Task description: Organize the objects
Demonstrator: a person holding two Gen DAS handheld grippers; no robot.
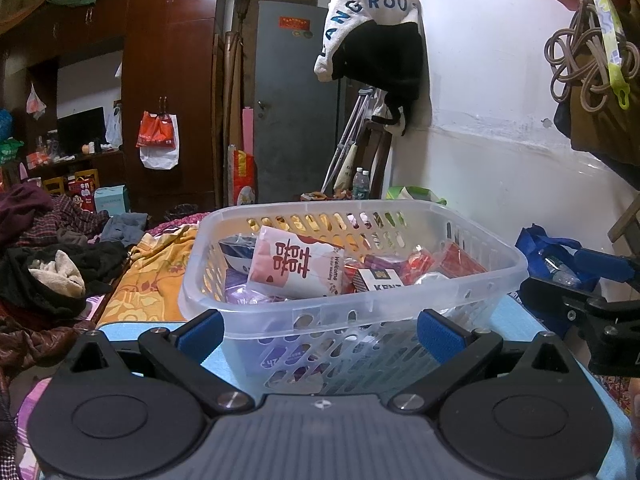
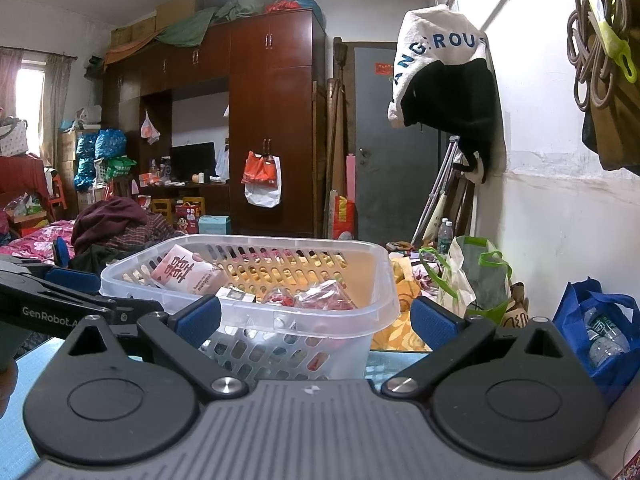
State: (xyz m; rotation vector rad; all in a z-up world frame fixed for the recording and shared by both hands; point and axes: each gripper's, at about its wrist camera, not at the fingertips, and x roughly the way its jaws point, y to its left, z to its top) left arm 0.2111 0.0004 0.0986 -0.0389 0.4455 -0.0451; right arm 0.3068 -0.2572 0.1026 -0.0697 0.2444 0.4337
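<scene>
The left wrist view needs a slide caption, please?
Open left gripper faces a clear perforated plastic basket holding packets.

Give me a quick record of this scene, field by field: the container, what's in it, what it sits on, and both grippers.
container: translucent white plastic basket with slotted walls
contents: pink-and-white packet with a red double-happiness character, black-and-white Kent box, red foil-wrapped packets
surface: light blue tabletop
left gripper: open, empty, fingers either side of the basket's near wall
right gripper: open, empty, facing the basket
beside table: blue fabric bag holding plastic bottles
</scene>
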